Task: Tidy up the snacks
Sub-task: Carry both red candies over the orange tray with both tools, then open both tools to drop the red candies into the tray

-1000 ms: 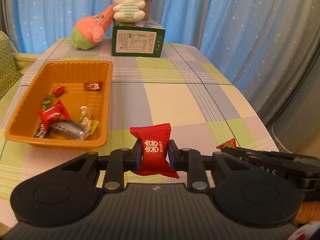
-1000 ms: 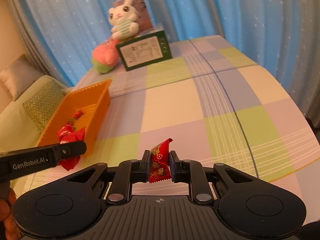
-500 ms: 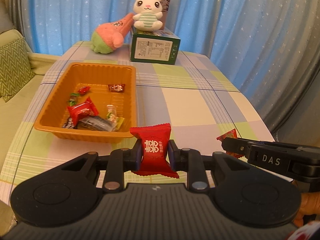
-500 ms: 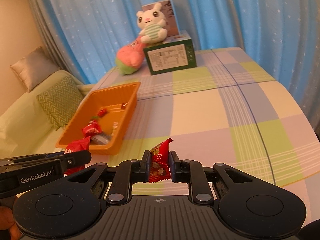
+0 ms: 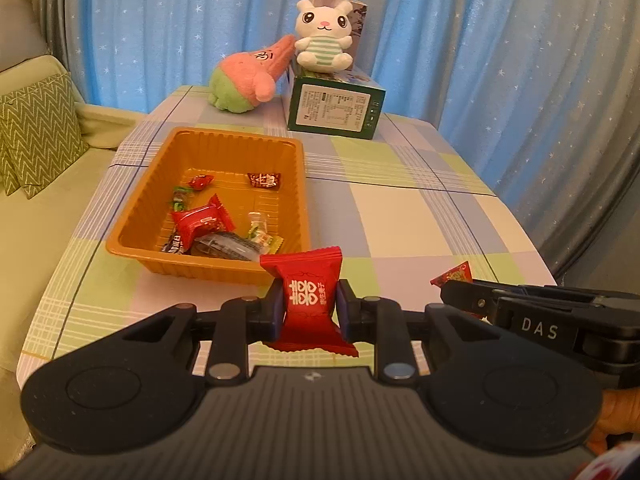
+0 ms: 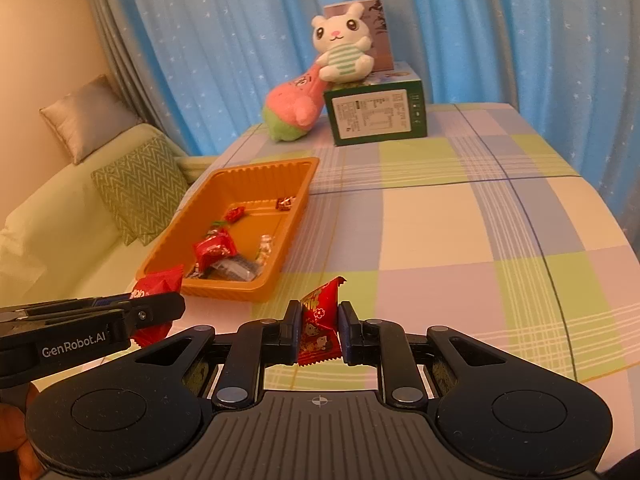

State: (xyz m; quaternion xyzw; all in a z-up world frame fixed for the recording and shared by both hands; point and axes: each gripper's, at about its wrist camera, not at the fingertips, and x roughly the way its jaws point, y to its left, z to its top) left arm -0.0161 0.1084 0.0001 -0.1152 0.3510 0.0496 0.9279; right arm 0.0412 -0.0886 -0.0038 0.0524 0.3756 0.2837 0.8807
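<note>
Left gripper (image 5: 308, 312): clamped on a red packet (image 5: 307, 300), held above the table's near edge, just near of the tray's near right corner
Red packet: white double-happiness characters printed on the front, smaller white characters beside them too small to read
Right gripper (image 6: 319, 332): clamped on a red candy (image 6: 320, 320), held above the table right of the tray
Red candy: cartoon figures and a flower printed on the wrapper, no legible text
Gripper markings: "GenRobot.AI" on the left gripper's side in the right wrist view, "DAS" on the right gripper's side in the left wrist view
Tray (image 5: 160, 184): orange, on the left of the table, holding several wrapped snacks (image 5: 202, 222), mostly at its near end; print on them unreadable
Table (image 6: 440, 220): covered in a checked cloth of green, lilac and cream
Green box (image 5: 336, 110): at the far end, white label panel of fine print facing near, unreadable
Bunny plush (image 5: 325, 36): seated on the green box
Pink plush (image 5: 248, 76): lying left of the box, its tip touching the bunny
</note>
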